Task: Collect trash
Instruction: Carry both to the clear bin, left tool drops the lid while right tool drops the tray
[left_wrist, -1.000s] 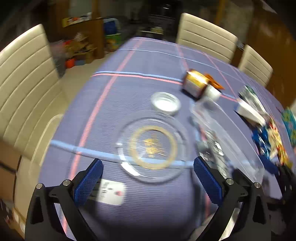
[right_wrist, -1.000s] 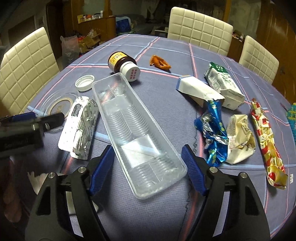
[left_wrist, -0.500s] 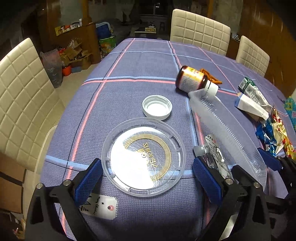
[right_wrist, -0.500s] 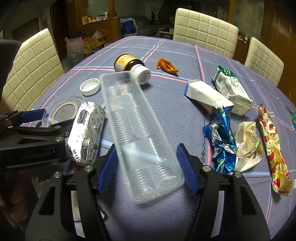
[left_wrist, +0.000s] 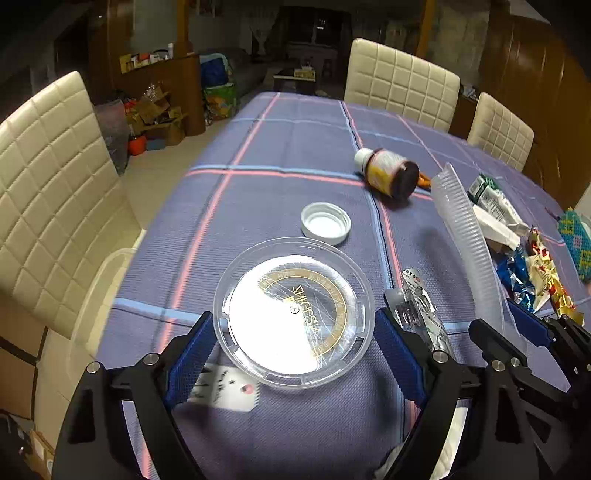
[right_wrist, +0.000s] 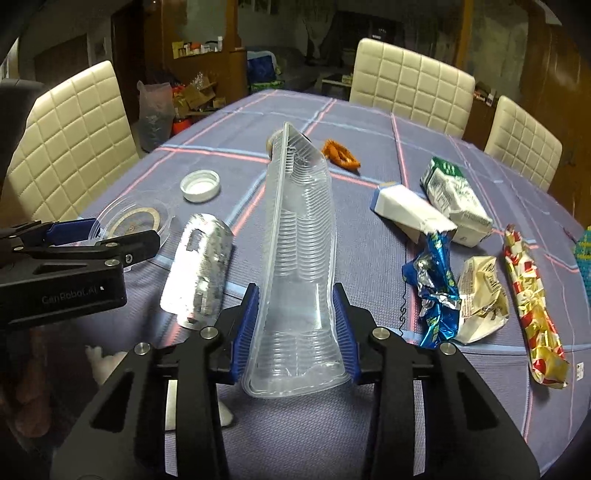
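Down at the bottom centre of the right wrist view, the clear plastic tray (right_wrist: 299, 280) is clamped between the blue fingers (right_wrist: 243, 332) of the right gripper (right_wrist: 293, 334), which have just been closing in on it; its long walls are squashed inward and its far end is tipped up off the table (right_wrist: 369, 424). Left of it a crumpled silver wrapper (right_wrist: 201, 269) is seen lying flat, and at the right of the frame a blue foil wrapper (right_wrist: 432, 291), a cream packet (right_wrist: 480, 299) and a red-and-gold wrapper (right_wrist: 532, 310) are spread out side by side.

Over in the left wrist view, the left gripper (left_wrist: 293, 350) is held wide, fingers released, though they've just been narrowing a bit. A clear round lid (left_wrist: 293, 317) is sat between them, and whether the pads quite touch its rim can't be told. Just above it a white cap (left_wrist: 325, 223) is lying open side up, and further up right a brown bottle (left_wrist: 389, 173) is lying on its side
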